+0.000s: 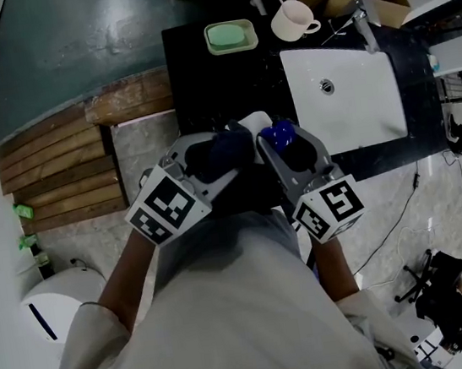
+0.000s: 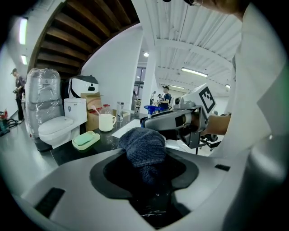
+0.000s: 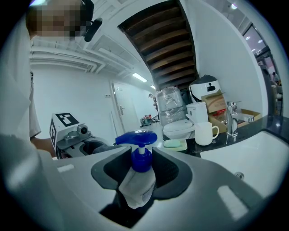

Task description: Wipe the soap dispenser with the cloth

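Our left gripper (image 2: 145, 168) is clenched on the dark blue cloth (image 2: 142, 145), which bunches up out of its jaws. Our right gripper (image 3: 141, 173) grasps the soap dispenser (image 3: 137, 159). Its jaws press in just under the blue pump head, and the white bottle sits down between them. We hold the two grippers side by side, close to our body. The cloth lies just left of the dispenser, and we cannot tell whether they touch. Ahead and to the right of the right gripper lies the white sink (image 1: 357, 110), with its faucet (image 1: 365, 28) at the far edge. Farther ahead, a white mug (image 1: 293, 20) and a green soap dish (image 1: 231, 36) stand on the black counter (image 1: 198, 73).
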Available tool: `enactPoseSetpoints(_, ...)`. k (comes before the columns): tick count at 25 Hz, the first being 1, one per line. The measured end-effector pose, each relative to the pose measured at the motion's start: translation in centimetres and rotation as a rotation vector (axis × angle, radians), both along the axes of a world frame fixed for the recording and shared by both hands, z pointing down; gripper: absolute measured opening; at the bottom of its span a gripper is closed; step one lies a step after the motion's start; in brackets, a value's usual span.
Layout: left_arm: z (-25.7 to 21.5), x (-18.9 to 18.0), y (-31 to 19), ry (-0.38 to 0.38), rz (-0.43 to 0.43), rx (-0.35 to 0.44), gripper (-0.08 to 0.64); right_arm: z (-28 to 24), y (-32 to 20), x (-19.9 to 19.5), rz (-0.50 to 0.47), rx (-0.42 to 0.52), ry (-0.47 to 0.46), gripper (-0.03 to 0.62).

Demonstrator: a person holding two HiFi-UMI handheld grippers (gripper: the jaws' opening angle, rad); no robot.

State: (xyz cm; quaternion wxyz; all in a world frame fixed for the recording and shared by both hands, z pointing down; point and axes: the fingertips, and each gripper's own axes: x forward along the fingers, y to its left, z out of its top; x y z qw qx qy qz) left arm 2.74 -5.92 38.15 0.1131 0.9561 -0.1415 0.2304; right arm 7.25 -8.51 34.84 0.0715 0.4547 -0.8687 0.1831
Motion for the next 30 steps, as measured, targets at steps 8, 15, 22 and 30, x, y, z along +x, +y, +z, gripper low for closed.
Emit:
enactPoseSetpoints(8, -1.2, 0.5, -0.2, 0.021, 0.007, 0.024, 0.18, 0.1, 0.0, 0.1, 0.0, 0.002, -0.002, 0.135)
enactPoseSetpoints(15, -1.6, 0.5, -0.6, 0.027, 0.001, 0.034, 0.18, 0.0, -0.1, 0.0, -0.005, 0.004, -0.004, 0.135)
enactPoseSetpoints(22, -1.6, 0.3, -1.2, 0.041, -0.018, 0.035, 0.18, 0.0, 0.2, -0.3, -0.022, 0.009, 0.003, 0.135)
enactPoseSetpoints(30, -2.0, 0.4, -2.2, 0.054, -0.046, 0.039, 0.181, -0.1, 0.4, -0.4, -0.039, 0.014, 0.002, 0.135)
